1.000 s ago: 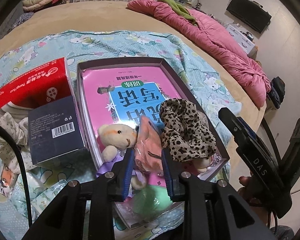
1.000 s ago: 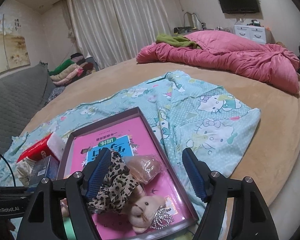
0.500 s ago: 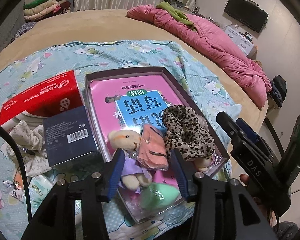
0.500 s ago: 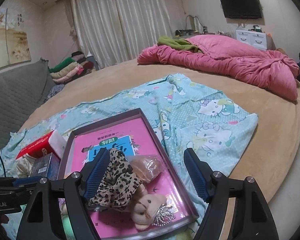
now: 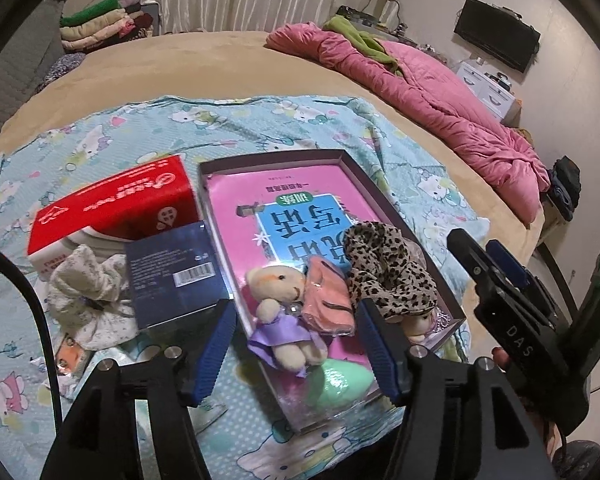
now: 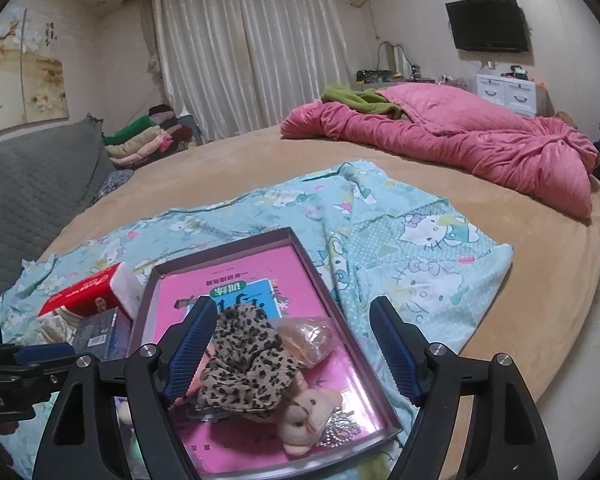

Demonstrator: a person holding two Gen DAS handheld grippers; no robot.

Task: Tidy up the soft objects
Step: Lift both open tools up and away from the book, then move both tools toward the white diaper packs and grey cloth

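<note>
A: Soft toys are lying in the shallow tray (image 5: 384, 200), at its near end, on a glossy pink book cover: a small plush bear (image 5: 278, 308) in a purple dress, a peach cloth pouch (image 5: 326, 300), a leopard-print scrunchie (image 5: 384, 272) and a mint green egg-shaped sponge (image 5: 338, 380)

B: Are the tongs holding any of it?

A: No. The left gripper (image 5: 296, 346) has just been opening; its blue ribbed pads are now standing spread on either side of the bear, with nothing pinched. The right gripper (image 6: 290, 346) is also gaping wide over the scrunchie (image 6: 242, 360), gripping nothing

B: What could be going wrong from here?

A: The cover looks slick, so I'm guessing the plush may be sliding rather than seating. The sponge is sitting right at the tray's near edge and could roll off onto the cartoon-print sheet (image 5: 220, 128). The scrunchie is loose and floppy, so a pad could be snagging a fold and dragging the second plush toy (image 6: 308, 412) lying partly under it

B: And outside the tray?

A: A crumpled white cloth (image 5: 88, 296) is still waiting beside the dark blue box (image 5: 176, 276) and the red tissue pack (image 5: 116, 204)
</note>
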